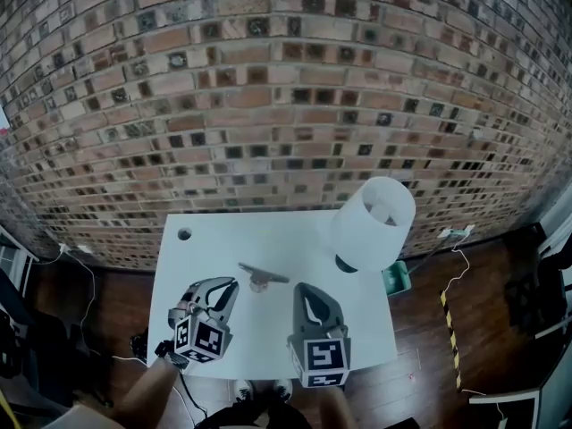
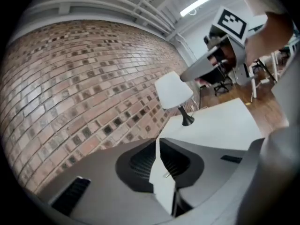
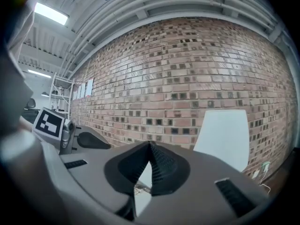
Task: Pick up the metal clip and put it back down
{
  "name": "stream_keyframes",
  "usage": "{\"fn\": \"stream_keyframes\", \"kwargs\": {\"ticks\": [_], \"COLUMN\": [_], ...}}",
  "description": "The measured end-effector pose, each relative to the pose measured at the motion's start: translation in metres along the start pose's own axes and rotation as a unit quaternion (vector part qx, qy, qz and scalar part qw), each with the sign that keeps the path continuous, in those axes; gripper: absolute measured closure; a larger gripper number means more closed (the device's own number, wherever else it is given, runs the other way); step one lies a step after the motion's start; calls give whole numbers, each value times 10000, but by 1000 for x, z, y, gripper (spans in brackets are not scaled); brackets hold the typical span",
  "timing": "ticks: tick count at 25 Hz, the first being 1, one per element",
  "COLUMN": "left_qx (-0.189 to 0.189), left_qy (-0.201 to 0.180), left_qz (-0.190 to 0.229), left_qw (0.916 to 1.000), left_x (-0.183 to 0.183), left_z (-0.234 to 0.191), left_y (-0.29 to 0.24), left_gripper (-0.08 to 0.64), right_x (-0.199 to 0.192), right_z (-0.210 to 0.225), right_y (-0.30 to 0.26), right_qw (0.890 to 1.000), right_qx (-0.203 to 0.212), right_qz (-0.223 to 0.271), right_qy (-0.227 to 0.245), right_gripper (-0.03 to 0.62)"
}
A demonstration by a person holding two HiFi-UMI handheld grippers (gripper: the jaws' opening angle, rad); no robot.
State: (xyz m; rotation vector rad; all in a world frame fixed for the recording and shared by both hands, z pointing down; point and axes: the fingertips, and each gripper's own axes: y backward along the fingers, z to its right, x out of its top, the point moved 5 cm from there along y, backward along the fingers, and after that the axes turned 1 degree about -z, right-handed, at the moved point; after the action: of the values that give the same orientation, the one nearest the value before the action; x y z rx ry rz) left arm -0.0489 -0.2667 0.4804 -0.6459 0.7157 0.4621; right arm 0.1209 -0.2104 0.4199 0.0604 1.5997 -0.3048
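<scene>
Metal clip (image 1: 262, 276): mid white table (image 1: 206, 248). Left gripper (image 1: 232, 284) beside it, jaws released; right gripper (image 1: 309, 291) clenched, empty.

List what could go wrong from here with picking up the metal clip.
1. The small silver metal clip lies low on the white table, and the left tongs stand only narrowly apart. They may nudge it away instead of straddling it.
2. The lamp with the white shade stands close beyond the shut right tongs. A wide swing there could knock it.
</scene>
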Motion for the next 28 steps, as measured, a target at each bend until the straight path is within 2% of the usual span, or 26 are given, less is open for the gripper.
{"fn": "stream_keyframes", "kwargs": {"ticks": [3, 5, 7, 14, 20, 23, 28], "left_qx": [-201, -242, -283, -453, -936, -1080, -846], "left_qy": [-1032, -1775, -2224, -2746, -3350, -3235, -3214], "left_qz": [-325, -511, -666, -984, -1244, -1283, -1256], "left_qw": [9939, 9825, 9723, 9555, 9293, 9312, 9348], "left_x": [-14, -20, -28, -66, -111, -109, -109], "left_z": [17, 27, 38, 63, 93, 102, 104], "left_y": [-25, -40, -52, -94, -128, -134, -150], "left_gripper": [494, 488, 470, 449, 448, 448, 448], "right_x": [-10, -17, -25, -52, -76, -87, -105], "right_z": [7, 12, 15, 25, 32, 36, 37], "right_y": [-10, -17, -22, -35, -36, -34, -33], "right_qw": [10000, 10000, 9999, 9993, 9984, 9975, 9963], "right_qx": [-38, -56, -70, -187, -303, -325, -322], "right_qz": [-31, -70, -129, -277, -452, -560, -693], "right_qy": [-21, -21, -7, -145, -174, -266, -389], "right_gripper": [607, 607, 607, 607, 607, 607, 607]}}
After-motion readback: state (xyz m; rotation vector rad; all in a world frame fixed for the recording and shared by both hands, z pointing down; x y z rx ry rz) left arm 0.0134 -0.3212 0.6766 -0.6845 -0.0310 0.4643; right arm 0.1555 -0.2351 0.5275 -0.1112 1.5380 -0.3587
